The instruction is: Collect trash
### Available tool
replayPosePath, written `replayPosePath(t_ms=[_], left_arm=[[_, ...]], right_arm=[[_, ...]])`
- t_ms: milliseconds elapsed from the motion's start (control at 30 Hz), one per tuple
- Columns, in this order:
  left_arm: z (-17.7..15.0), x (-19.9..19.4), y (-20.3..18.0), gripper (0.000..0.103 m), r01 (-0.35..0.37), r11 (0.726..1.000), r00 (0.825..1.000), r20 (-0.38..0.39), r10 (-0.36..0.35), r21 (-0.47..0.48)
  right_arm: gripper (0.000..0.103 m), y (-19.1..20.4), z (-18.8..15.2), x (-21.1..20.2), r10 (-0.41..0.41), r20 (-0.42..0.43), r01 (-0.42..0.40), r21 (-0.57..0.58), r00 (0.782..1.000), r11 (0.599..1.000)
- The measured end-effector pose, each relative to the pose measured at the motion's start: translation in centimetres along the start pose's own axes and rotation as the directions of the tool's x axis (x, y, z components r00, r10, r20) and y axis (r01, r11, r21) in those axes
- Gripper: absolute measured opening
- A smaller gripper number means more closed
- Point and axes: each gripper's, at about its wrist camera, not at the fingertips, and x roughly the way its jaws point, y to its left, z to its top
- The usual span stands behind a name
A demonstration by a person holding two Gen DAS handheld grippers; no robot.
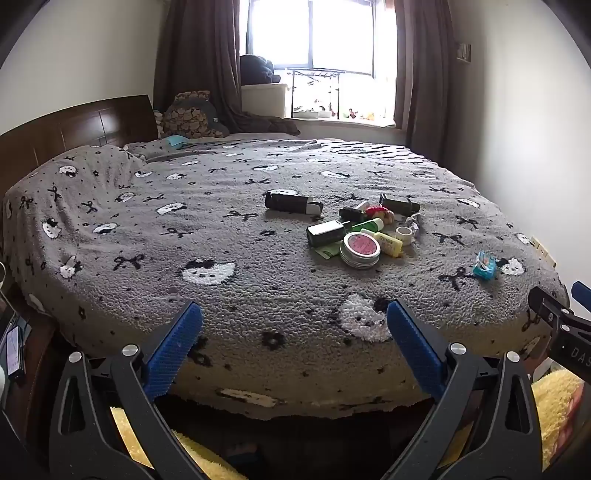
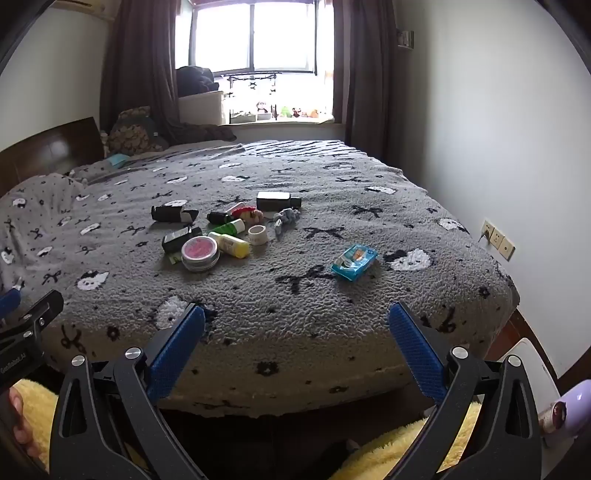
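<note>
While both jaws gape wide and empty, the blue packet [image 2: 354, 262] lies beyond them, well apart.

blown-out window [image 1: 317, 33] backlights the dim room; fisheye bends dark corners.

Our left hand-held gripper [image 1: 294, 321] has black triangular-cutout arms, round silver screws at the pivots and ribbed blue pads [image 1: 173, 347] on its fingers. Our right hand-held gripper [image 2: 296, 325] matches it: black frame, silver screws, blue textured fingers [image 2: 415, 350]. White lettering marks each black body (too cropped to read fully). Bare skin of our left hand [image 2: 20, 424] shows against fluffy yellow sleeves.
</note>
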Motion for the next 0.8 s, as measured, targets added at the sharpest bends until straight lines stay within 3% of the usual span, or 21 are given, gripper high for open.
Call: replayPosePath(t_ms=[800], left_arm=[[0.25, -0.26, 0.13, 0.095, -0.001, 1.000, 1.000, 0.009, 0.001, 0.002]], right_arm=[[0.100, -0.10, -0.01, -0.24, -0.001, 0.004, 0.001, -0.006, 1.000, 1.000]])
